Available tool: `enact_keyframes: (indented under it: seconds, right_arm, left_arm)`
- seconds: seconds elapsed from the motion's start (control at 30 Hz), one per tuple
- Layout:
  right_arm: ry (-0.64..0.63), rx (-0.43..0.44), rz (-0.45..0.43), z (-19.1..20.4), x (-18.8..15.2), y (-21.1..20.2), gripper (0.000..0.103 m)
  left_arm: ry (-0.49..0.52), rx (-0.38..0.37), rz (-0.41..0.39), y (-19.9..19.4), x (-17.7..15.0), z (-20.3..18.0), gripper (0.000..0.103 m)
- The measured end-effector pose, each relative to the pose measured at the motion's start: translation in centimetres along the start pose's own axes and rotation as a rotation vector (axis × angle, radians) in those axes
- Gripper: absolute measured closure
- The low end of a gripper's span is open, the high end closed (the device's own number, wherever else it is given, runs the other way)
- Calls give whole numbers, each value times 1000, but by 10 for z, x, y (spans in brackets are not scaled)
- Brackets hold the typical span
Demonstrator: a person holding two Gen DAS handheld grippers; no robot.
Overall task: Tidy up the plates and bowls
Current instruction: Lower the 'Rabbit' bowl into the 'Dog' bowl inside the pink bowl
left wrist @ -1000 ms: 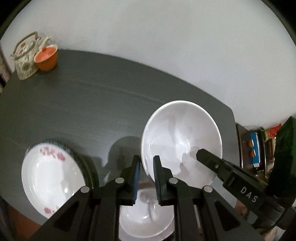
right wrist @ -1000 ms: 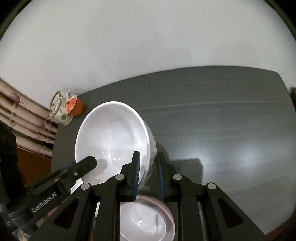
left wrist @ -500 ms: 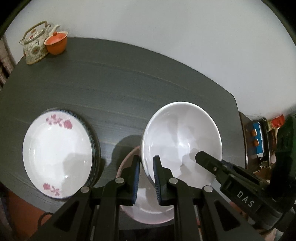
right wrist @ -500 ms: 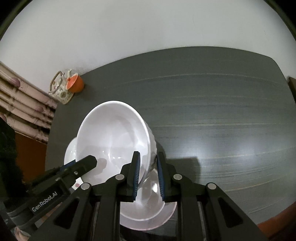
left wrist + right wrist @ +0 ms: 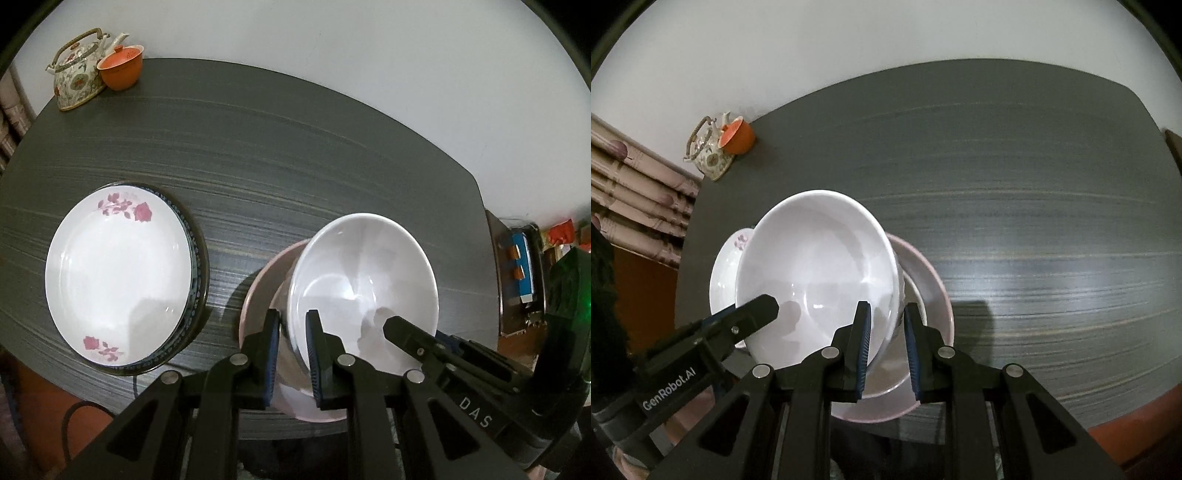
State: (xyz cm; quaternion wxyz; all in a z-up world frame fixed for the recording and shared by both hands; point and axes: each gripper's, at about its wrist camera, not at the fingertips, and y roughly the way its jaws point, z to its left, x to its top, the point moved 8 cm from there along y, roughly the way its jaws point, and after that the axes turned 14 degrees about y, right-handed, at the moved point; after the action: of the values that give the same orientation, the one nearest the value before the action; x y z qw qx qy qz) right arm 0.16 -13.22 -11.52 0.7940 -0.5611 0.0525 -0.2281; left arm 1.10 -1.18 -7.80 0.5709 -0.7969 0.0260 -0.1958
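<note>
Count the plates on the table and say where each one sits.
2 plainly visible. The floral plate lies on the table's left side, stacked on a dark-rimmed plate of which only the edge shows. More could hide under them. The pink-rimmed dish under the held white bowl looks like a bowl.

A bowl [image 5: 364, 280] sits over a wider dish [image 5: 266, 291] at the table's [image 5: 295, 155] near edge. Left of them lies a plate [image 5: 118, 273]. A teapot [image 5: 75, 72] and cup [image 5: 121, 67] touch at the far-left corner.

Both wrist views look steeply down, close, from opposite sides of the white bowl [image 5: 364, 280].
</note>
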Motion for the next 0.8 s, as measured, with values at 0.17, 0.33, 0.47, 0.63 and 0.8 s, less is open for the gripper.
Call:
enact_keyframes:
  seconds: [0.17,0.33,0.47,0.63,0.8]
  right_arm:
    - [3,-5,15,-4,-7,4,84]
    - [4,-10,25,-8,-11,6,84]
    - [0,-14,29,-8,-14,7,84]
    - [-3,-24,44,-9,-14,13,83]
    - [-6,-24,41,-9,-12,13,83]
  left_arm:
    - [4,8,13,4,-3,-1,88]
    - [3,16,25,8,-7,1,88]
    - [3,20,35,11,-10,3,88]
    - [8,27,45,17,-10,1,88]
    - [5,28,48,19,-7,-1,88]
